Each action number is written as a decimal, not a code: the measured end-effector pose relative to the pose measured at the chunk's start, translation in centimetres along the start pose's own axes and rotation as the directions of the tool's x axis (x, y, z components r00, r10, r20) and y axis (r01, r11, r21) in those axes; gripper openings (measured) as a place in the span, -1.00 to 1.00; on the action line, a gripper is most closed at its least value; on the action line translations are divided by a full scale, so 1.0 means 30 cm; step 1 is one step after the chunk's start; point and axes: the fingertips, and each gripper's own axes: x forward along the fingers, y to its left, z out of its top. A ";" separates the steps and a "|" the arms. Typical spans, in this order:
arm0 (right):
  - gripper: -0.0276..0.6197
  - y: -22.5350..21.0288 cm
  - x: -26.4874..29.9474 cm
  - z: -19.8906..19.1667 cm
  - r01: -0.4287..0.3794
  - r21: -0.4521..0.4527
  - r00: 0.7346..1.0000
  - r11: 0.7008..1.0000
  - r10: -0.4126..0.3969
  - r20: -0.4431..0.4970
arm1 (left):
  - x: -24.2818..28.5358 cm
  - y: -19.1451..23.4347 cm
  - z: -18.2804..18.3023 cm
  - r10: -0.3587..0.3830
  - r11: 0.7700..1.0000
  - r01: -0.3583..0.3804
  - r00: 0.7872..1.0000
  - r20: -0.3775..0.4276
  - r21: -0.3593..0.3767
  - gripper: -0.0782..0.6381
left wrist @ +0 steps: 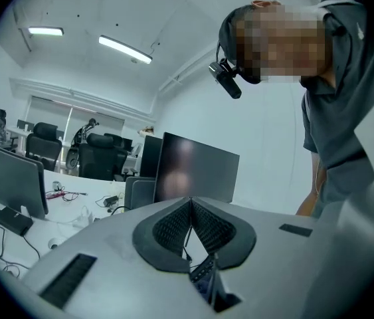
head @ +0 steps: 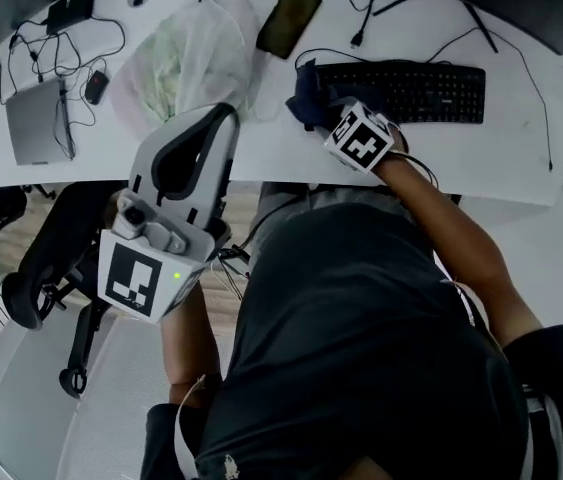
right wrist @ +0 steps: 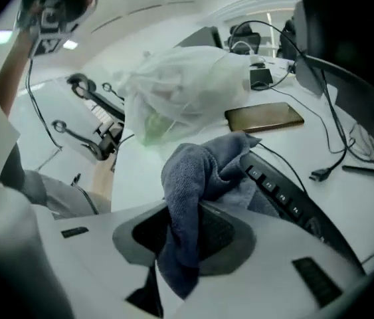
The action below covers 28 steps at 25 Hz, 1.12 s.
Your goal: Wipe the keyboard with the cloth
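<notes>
**Left claw**: held up off the bench, near the person's body and well apart from the work. The left gripper view has this claw pressed together with nothing in it, facing a dark monitor and none of the task's things.

**Right claw**: at the left end of the keyboard. The right gripper view has the claw pinching a fold of the cloth.

**Cloth**: grey-blue, bunched, with its loose bulk draped on the keyboard's end keys.

**Beyond:** plastic bag, phone.

**Risks (judged):**
- Only a narrow fold is gripped, so drag across the keys could pull the cloth free.
- The unbraced keyboard may slide along the bench.
- The trailing bulk could snag keycaps.

**View differences:**
- Only the right gripper view shows the pinch; in the head view the marker cube covers it.
- Only the head view shows the keyboard's full length and the idle claw's distance from it.
</notes>
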 end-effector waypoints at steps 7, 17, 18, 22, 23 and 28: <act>-0.59 -0.287 -0.270 -0.385 0.192 0.229 0.980 0.954 -0.176 -0.088 | 0.009 0.015 -0.011 -0.017 1.000 0.017 1.000 0.001 0.010 -0.76; -0.59 0.063 0.015 0.001 -0.090 0.055 0.996 0.994 0.089 0.026 | 0.065 -0.017 0.007 -0.068 0.997 0.068 0.998 -0.012 0.021 -0.76; -0.59 0.044 0.008 -0.032 -0.086 0.071 0.996 0.994 0.085 0.017 | 0.066 -0.021 0.010 -0.067 0.997 0.068 0.998 -0.013 0.023 -0.76; -0.59 -0.204 -0.192 -0.327 0.077 0.211 0.997 0.974 -0.072 -0.033 | 0.061 -0.007 -0.003 -0.047 0.999 0.047 0.999 -0.006 0.004 -0.76; -0.59 -0.273 -0.257 -0.407 0.121 0.267 0.992 0.956 -0.113 -0.048 | 0.059 0.001 -0.007 -0.042 0.999 0.042 0.999 -0.002 -0.005 -0.76; -0.59 -0.378 -0.392 -0.410 0.268 0.287 0.963 0.920 -0.254 -0.087 | 0.074 -0.003 -0.011 -0.056 0.998 0.057 0.998 0.011 -0.023 -0.76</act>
